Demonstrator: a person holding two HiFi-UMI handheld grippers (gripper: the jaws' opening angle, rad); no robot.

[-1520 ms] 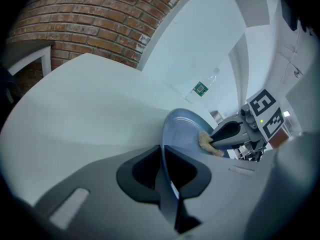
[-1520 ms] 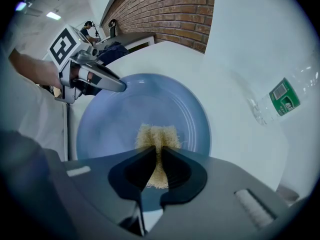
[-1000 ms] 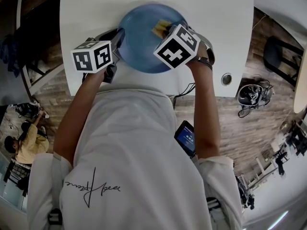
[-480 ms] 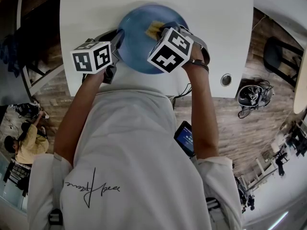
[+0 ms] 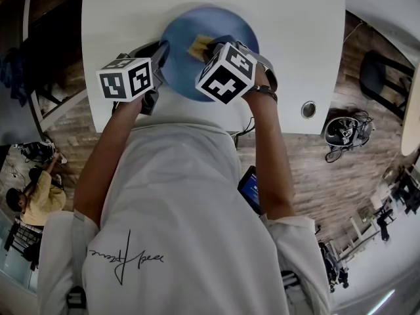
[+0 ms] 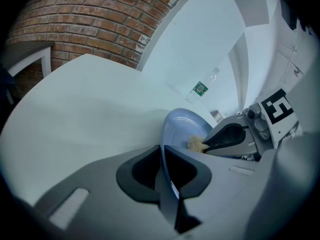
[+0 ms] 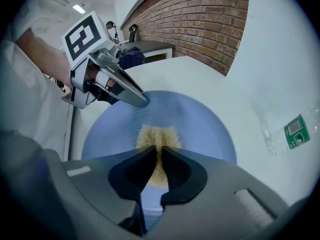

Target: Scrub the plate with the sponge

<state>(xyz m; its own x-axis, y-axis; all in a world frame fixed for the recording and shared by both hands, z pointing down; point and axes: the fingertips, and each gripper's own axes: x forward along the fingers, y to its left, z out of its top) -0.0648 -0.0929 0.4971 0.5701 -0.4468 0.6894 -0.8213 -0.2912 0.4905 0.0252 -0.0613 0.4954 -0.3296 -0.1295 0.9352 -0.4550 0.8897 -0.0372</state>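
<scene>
Left tool was clamped on the rim of the blue plate, at the plate's 9 o'clock in the head view. The rim ran edge-on between the jaws. Plate sat on the white surface, dead ahead of me at 12 o'clock. Right tool was closed on the yellow sponge, jaws nearly together, with the sponge squashed between them and bulging past the tips. Sponge was down on the plate's face, just toward 10 o'clock of centre (head view). Right tool came in from the plate's 5 o'clock, pointing steeply down. The two tools were near each other but not touching. A clear bottle with a green label lay on the surface, at the plate's 3 o'clock in the right gripper view, clear of the rim.
</scene>
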